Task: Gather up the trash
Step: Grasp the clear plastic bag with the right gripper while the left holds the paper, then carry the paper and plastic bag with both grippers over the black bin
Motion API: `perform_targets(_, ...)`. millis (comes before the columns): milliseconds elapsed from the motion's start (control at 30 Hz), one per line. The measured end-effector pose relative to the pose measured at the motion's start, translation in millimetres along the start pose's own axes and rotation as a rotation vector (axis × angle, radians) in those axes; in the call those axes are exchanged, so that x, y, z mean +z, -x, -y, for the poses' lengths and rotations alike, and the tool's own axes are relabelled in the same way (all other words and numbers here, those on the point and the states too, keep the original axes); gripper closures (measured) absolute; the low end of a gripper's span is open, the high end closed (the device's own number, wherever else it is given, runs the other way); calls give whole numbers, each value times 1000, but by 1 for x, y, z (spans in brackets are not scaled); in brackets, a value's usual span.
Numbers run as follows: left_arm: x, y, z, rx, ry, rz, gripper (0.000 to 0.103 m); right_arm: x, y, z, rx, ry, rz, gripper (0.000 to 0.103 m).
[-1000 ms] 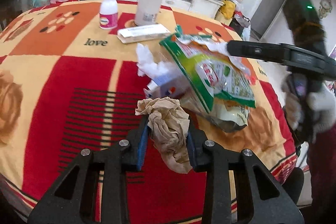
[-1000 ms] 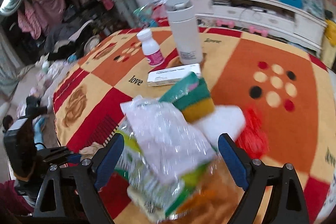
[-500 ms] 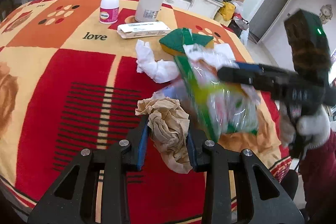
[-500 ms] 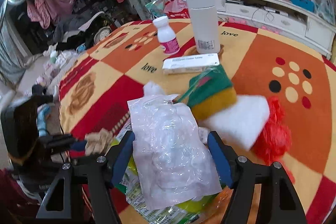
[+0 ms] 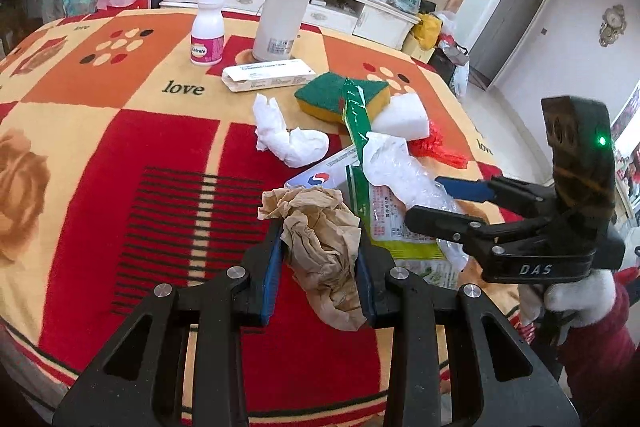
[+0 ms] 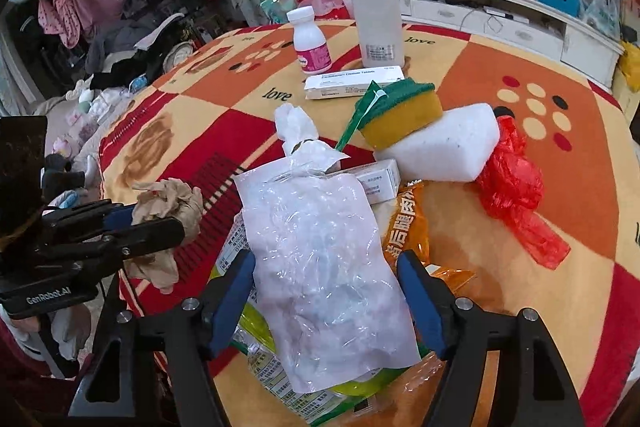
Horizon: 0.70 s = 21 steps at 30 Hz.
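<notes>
Brown crumpled paper (image 5: 320, 227) sits clenched in our left tongs (image 5: 318, 259), lifted off the bench (image 5: 120, 147) for disposal; our right tongs (image 6: 326, 291) straddle the clear plastic bag (image 6: 320, 259) above the wrappers, whether gripping we cannot tell.

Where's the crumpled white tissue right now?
The crumpled white tissue lies on the blanket-covered table, left of the green-and-yellow sponge and just in front of the flat white box.
</notes>
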State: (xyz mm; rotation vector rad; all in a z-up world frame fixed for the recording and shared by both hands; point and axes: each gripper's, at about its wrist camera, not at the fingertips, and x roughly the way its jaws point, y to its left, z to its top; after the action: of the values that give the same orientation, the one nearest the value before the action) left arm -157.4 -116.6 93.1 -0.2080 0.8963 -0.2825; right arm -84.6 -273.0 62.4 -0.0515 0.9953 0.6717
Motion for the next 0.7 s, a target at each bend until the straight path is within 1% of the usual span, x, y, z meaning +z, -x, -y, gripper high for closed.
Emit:
perform_targets(33,0,1,1,-1,-1,2,73,-2,3,-1,-10,5,7,39)
perform_targets(67,0,2,2,-3,-3,5,73,-3,5,-3,-22,12,13,48)
perform_targets(100,1,3,3,-6,-6,8,73,-5,9,-3,-34,16,21,52)
perform_targets(200,2,6,10,-18,-15,18,73,-8,25,-1,-60,4,68,56)
perform_targets(433,11,11,37,-64,-47,40,73,-20,66,16,-91,-73,166,56)
perform_targets(700,20,0,86,-105,-130,33,73,-40,96,37,-149,-143,209,56)
